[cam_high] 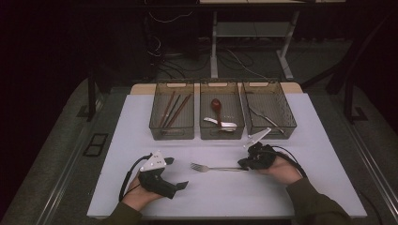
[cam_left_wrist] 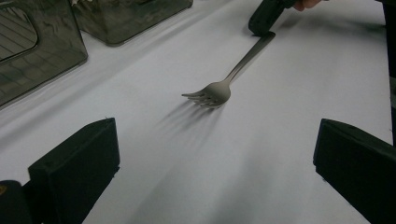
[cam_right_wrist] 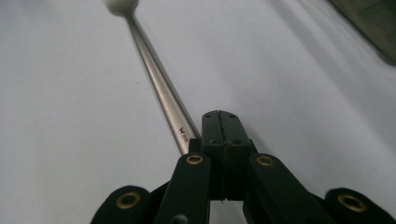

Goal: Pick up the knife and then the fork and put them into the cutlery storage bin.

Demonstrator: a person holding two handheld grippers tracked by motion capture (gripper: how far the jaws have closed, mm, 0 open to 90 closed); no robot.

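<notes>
Left gripper [cam_high: 177,173]: It lay low on the near part of the white table [cam_high: 141,122], jaws spread wide and empty, aimed at the fork's tines.
Fork [cam_high: 216,168]: It lay flat on the table between the two grippers, tines toward the left gripper and handle end at the right one.
Right gripper [cam_high: 243,164]: Its jaws were pressed fully together at the handle's end. In the right gripper view the handle [cam_right_wrist: 159,84] ran along the left side of the closed tips [cam_right_wrist: 219,126], not clearly between them; a true pinch could not be confirmed.
Risk, grip: If the jaws had shut beside the handle, a lift would probably leave the fork on the table.
Risk, slip: The metal looked smooth and thin. A hold at the very end could let the tines droop, swing or drop out.
Risk, push: Closed tips nudging the handle could slide or spin the fork toward the left gripper.
Right bin [cam_high: 281,112]: It stood well beyond, already holding metal cutlery. A loosely held fork might catch its rim or land in the spoon bin [cam_high: 220,133] next to it.
</notes>
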